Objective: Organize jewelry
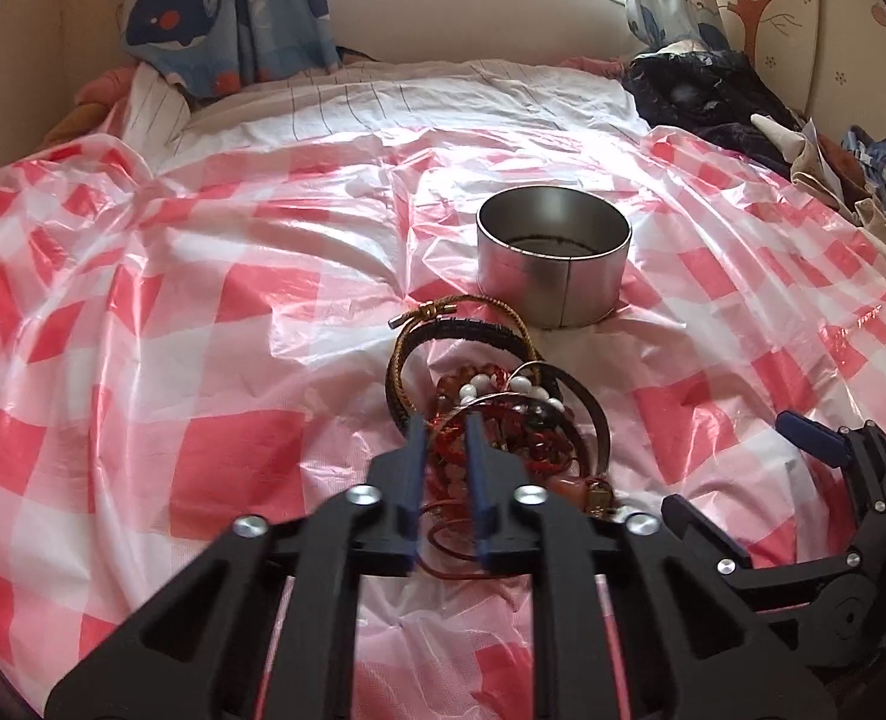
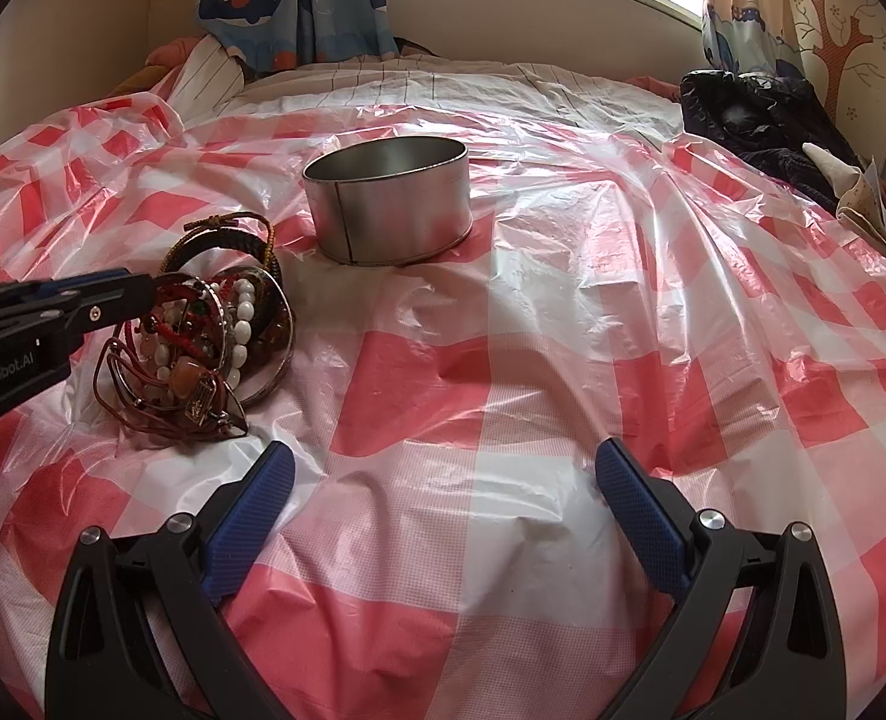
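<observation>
A tangle of jewelry (image 1: 502,408) lies on the red-and-white checked plastic sheet (image 1: 203,312): brown braided bands, metal bangles, white and red bead strings. My left gripper (image 1: 444,423) reaches into the near side of the pile, its blue pads drawn close together on a red beaded bracelet (image 1: 445,450). The right wrist view shows that gripper (image 2: 149,291) entering the pile (image 2: 215,324) from the left. Just behind the pile stands a round metal tin (image 1: 553,258) with no lid. My right gripper (image 2: 443,450) hovers open over bare sheet, to the right of the pile.
The sheet covers a bed with a striped cover (image 1: 383,96) at the far end. Dark clothing (image 1: 700,96) and other fabric are heaped along the right edge. Whale-print curtains (image 1: 215,12) hang below a window. The tin (image 2: 389,204) sits mid-bed.
</observation>
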Demonstrator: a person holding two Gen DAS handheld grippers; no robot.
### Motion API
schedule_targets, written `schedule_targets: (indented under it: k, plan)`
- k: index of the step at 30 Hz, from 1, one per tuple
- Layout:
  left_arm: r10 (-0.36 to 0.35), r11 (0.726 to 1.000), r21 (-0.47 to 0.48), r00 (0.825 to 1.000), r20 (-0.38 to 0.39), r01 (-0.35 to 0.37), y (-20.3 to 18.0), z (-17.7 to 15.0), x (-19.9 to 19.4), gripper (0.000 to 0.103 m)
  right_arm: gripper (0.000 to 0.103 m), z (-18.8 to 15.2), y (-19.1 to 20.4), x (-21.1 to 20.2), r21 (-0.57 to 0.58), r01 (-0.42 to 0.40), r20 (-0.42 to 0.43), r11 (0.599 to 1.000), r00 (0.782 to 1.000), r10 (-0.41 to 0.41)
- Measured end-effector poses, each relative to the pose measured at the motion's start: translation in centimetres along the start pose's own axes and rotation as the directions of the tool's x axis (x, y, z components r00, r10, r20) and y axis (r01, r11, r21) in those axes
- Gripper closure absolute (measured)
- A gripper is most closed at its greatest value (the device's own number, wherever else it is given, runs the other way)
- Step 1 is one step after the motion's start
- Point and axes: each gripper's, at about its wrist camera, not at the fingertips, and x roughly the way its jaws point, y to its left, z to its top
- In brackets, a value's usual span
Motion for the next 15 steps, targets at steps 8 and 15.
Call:
schedule_targets:
  k: [8, 15]
  plan:
    - [-0.108, 0.994, -0.035, 0.994, 0.001, 0.108, 0.4, 0.0, -1.1, 0.103, 0.007, 0.0, -0.2, 0.1, 0.002, -0.003, -0.006, 1.0, 1.0, 0.003]
    - [-0.176, 0.972, -0.146, 0.983, 0.055, 0.182, 3.2, 0.5, -3.5, 0.103, 0.007, 0.1, -0.1, 0.2, 0.002, -0.003, -0.008, 1.0, 1.0, 0.003]
